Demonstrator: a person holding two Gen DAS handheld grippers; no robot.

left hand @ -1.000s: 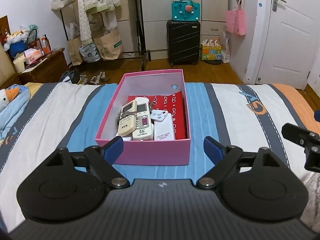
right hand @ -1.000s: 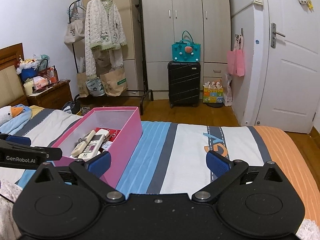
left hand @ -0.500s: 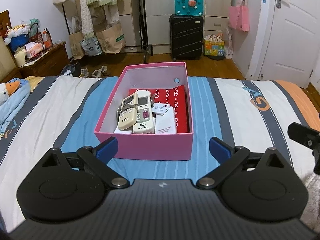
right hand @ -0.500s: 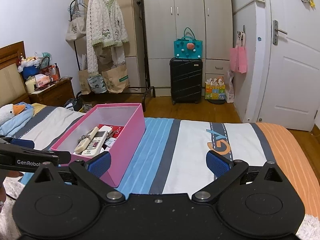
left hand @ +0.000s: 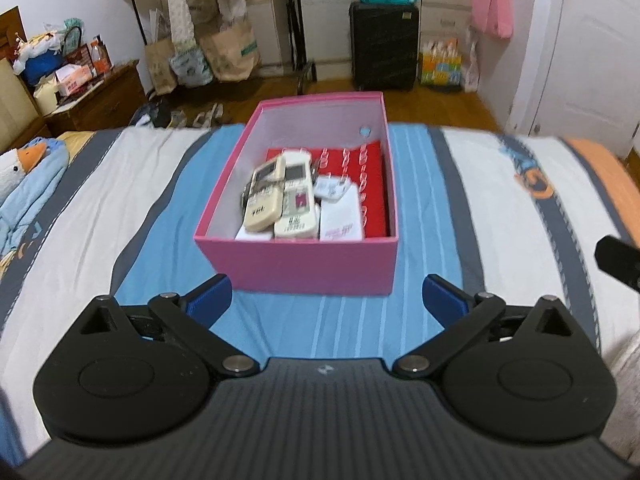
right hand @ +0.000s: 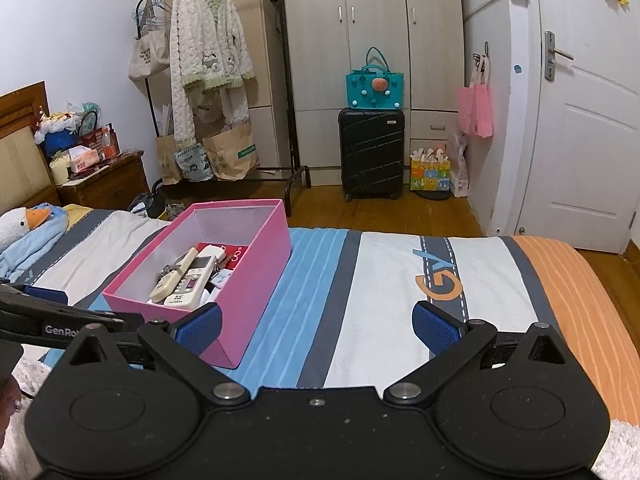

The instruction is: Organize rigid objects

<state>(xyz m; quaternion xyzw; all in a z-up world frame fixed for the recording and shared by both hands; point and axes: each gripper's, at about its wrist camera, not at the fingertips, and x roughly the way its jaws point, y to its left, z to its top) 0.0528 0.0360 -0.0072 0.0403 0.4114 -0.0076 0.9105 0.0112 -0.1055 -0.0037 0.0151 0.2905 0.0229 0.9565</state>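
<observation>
A pink box (left hand: 312, 266) stands on the striped bed; it also shows in the right wrist view (right hand: 260, 276). Inside lie two cream remote controls (left hand: 280, 196), a white flat box (left hand: 342, 220) and a red patterned item (left hand: 374, 176). The remotes also show in the right wrist view (right hand: 184, 276). My left gripper (left hand: 326, 298) is open and empty, held just in front of the box's near wall. My right gripper (right hand: 316, 326) is open and empty, to the right of the box over the bedspread.
A blue plush duck (right hand: 28, 228) lies at the bed's left. Beyond the bed are a nightstand (right hand: 104, 184), a clothes rack (right hand: 208, 80), a black suitcase (right hand: 372, 152) and a white door (right hand: 588, 120).
Both grippers have risen and drawn back a little, so the box sits farther ahead and its contents show more from above. Both stay open and empty.
</observation>
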